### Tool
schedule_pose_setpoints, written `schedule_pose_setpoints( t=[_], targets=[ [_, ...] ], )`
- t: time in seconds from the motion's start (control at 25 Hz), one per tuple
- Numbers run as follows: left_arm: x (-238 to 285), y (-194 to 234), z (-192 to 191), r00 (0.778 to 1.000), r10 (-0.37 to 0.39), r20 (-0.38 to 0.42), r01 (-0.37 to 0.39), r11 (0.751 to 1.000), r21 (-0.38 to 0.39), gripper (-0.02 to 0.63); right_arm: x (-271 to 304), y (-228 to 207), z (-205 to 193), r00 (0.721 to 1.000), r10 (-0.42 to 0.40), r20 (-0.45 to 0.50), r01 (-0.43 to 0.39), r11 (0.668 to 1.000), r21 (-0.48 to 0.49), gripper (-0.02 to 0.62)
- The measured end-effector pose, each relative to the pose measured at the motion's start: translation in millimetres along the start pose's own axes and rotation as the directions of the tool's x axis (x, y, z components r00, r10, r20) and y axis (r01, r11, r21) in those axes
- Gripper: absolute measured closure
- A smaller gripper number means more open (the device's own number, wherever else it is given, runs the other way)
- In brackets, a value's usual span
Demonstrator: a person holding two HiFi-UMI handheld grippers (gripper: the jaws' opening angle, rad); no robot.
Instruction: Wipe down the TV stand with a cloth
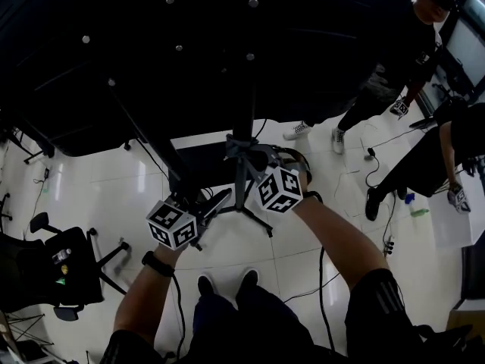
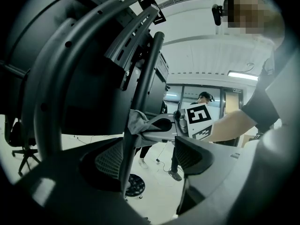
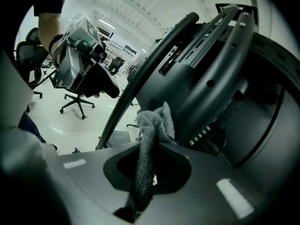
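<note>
Pinches the grey cloth [image 3: 157,121] tight in the right gripper [image 3: 149,146], against the TV stand's pole [image 2: 145,78]. Straddles that pole just below with the left gripper [image 2: 150,156], fingers half-spread, clamping nothing. Seems midway; probably leaves the lower pole and base [image 1: 258,223].

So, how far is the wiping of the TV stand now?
Done: no cleaned patch shows, so I cannot tell. In hand: the right tool is shut on the cloth, which lies against the stand's pole; the left tool is open beside that pole. Left: probably the pole below the cloth and the base.
</note>
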State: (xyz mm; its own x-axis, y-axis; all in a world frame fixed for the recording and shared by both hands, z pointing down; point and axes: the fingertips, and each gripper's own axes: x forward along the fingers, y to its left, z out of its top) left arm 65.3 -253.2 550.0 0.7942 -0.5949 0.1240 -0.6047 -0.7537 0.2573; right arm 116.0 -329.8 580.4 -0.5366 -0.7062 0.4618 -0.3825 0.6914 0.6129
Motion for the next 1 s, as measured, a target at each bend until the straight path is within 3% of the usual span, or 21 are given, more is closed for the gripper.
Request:
schedule_pose_setpoints(
  t=[1.0],
  targets=[
    [41,53,-159,0.986,0.033,-0.161,-0.053,0.991,-0.121,0.233,84,118,-122,0.981,0.16,-0.108,-0.154,0.986,0.058,0.577]
  ],
)
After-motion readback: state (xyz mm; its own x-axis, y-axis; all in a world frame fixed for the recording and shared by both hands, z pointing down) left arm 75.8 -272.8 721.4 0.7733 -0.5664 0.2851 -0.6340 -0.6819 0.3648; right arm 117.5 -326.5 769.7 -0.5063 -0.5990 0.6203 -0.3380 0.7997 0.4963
